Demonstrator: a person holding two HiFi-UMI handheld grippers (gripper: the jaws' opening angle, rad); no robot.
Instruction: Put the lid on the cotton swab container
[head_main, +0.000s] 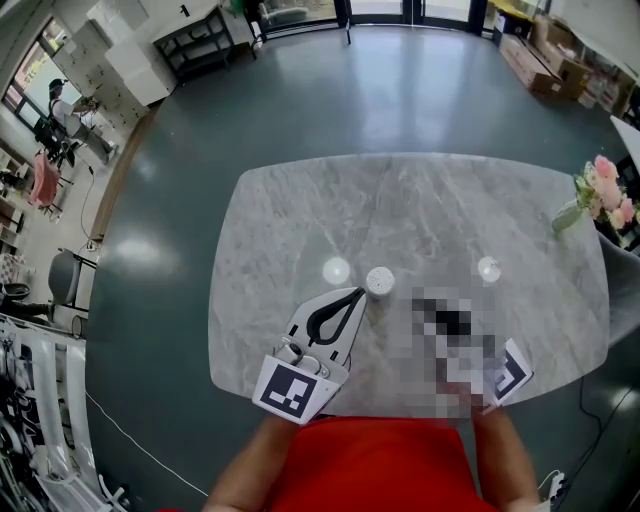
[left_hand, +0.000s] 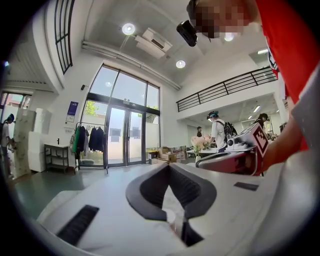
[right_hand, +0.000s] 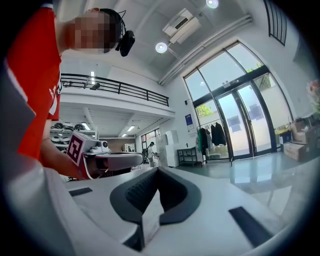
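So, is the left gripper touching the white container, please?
Cannot tell. Head view shows the left gripper right beside the white container; any gap is unclear.

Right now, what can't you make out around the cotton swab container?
- Lid: in no view; a mosaic patch in the head view could be covering it.
- Right gripper: that patch covers its jaws in the head view.
- Cotton swab container: too small in the head view to tell open or capped; both gripper views point across the room, missing it.
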